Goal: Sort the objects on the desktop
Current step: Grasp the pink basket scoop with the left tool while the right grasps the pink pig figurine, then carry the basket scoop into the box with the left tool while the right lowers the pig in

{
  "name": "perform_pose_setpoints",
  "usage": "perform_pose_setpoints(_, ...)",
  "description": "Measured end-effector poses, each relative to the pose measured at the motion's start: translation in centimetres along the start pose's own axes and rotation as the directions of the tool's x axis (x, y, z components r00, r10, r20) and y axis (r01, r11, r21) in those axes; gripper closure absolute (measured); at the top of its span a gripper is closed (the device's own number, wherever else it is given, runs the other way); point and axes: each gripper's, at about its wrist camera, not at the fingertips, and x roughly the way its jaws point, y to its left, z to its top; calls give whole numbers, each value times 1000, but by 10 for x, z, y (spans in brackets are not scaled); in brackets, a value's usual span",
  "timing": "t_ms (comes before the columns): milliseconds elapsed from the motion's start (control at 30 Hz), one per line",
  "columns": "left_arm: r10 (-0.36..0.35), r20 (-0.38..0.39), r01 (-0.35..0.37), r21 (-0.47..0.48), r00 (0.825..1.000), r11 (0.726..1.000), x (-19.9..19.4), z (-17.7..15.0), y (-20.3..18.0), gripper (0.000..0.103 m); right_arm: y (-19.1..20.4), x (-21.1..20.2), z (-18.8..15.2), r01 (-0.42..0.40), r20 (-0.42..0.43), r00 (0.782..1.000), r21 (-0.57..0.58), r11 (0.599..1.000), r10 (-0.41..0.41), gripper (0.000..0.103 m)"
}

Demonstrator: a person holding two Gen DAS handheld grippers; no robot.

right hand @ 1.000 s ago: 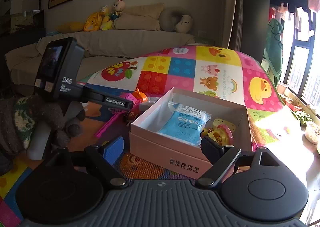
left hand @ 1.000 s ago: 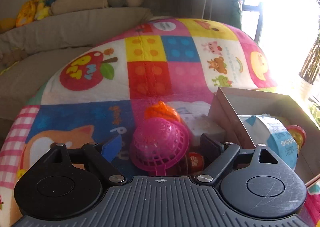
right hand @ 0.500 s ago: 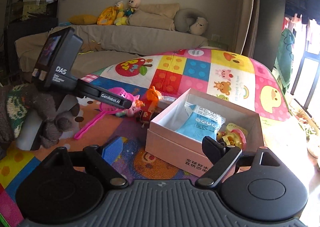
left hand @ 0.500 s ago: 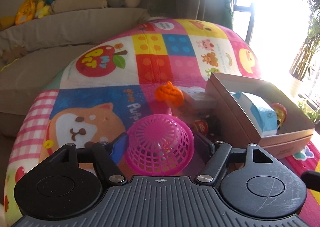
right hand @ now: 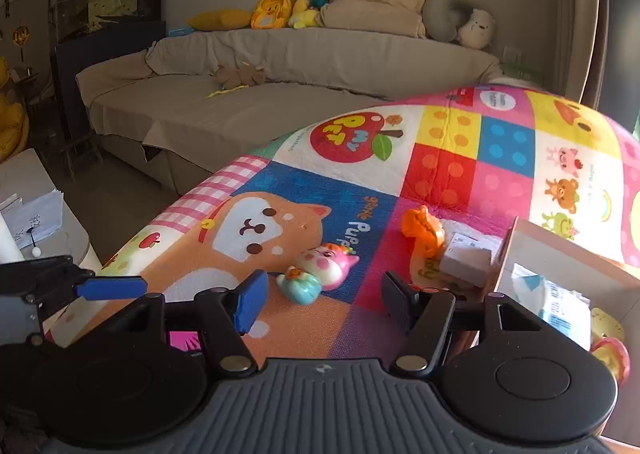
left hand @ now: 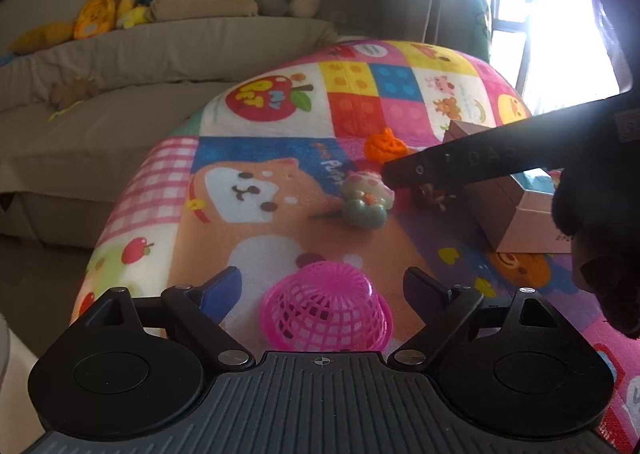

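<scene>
Now the pink plastic mesh basket (left hand: pixel 326 308) lies upturned on the cartoon-print play mat (left hand: pixel 256 190), apparently just let go between the left gripper's (left hand: pixel 322 286) opening jaws, while the empty right gripper (right hand: pixel 320 294) closes toward the pastel cat figurine (right hand: pixel 320 272) at twelve o'clock, the orange pumpkin toy (right hand: pixel 422 228) and pale cardboard box (right hand: pixel 560 250) crowding two o'clock.

In the left wrist view we find the basket (left hand: pixel 326 312) upside down on the mat (left hand: pixel 260 190) at lower centre, with the cat figure (left hand: pixel 366 200) above it at mid-frame and the pumpkin toy (left hand: pixel 385 146) above that. The box (left hand: pixel 520 214) sits on the mat at right. In the right wrist view, a small carton (right hand: pixel 466 260) lies between pumpkin toy and box.
</scene>
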Motion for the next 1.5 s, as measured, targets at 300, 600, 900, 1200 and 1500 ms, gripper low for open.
perform_pose_setpoints(300,-24,-59,26,30,998,999,-10,-18,-5,6,11,81,7,80,-133,988,15,997,-78,50)
perform_pose_setpoints(600,-32,-110,34,17,993,999,-15,-31,-3,3,-6,-35,-28,-23,-23,999,22,999,24,55)
perform_pose_setpoints(900,37,-123,-28,79,992,997,21,-7,-17,8,-31,-130,-103,119,-41,992,-17,993,-120,55)
perform_pose_setpoints(1200,-15,-99,26,111,995,993,1,8,-41,16,-63,-174,-145,207,-26,978,131,970,-205,55)
perform_pose_setpoints(1500,-338,144,289,281,930,915,-23,129,-163,16,-88,-218,-127,260,175,938,222,940,-301,55)
